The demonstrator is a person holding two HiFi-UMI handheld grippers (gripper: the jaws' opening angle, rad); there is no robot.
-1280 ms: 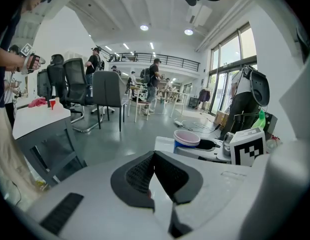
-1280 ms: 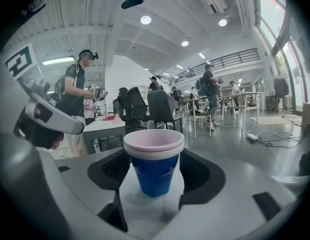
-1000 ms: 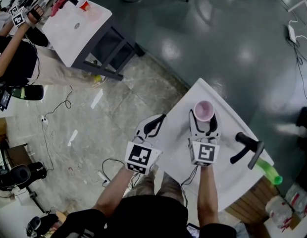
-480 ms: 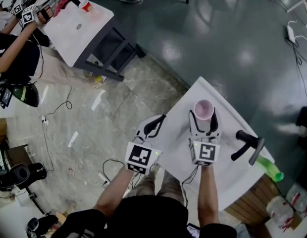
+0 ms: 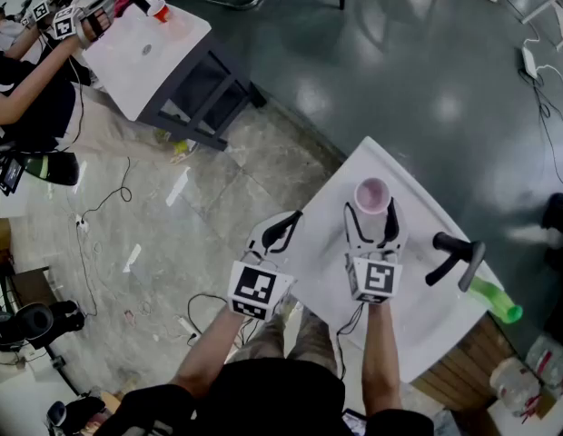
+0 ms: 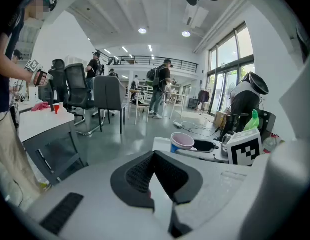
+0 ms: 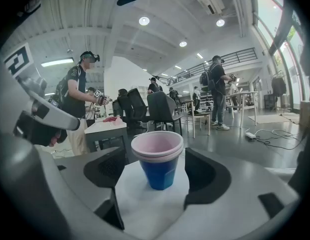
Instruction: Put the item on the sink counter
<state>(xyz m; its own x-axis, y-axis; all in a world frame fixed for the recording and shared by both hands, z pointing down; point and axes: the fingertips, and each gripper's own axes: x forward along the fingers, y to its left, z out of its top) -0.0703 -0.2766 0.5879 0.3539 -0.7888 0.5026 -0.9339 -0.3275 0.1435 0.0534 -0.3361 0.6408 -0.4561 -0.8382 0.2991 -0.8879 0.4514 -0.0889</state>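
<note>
A blue cup with a pink rim (image 5: 373,195) stands upright on the white sink counter (image 5: 401,309). My right gripper (image 5: 373,211) reaches around it from the near side. In the right gripper view the cup (image 7: 158,161) stands between the dark pads (image 7: 109,170), with a gap on each side. The right gripper (image 7: 157,173) has its jaws opening and does not press on the cup. My left gripper (image 5: 280,228) hovers at the counter's left edge, shut and empty (image 6: 154,156). Its view shows the cup (image 6: 182,142) off to the right.
A black faucet (image 5: 454,258) rises at the counter's right, with a green bottle (image 5: 492,301) beyond it. The counter's edge drops to the floor just left of my left gripper. Far off, another person works at a white table (image 5: 145,54) with a red cup (image 5: 155,10).
My right gripper's jaws have spread a little away from the cup, which stays upright on the counter. The left gripper has not moved. The person at the far table shifted their grippers.
</note>
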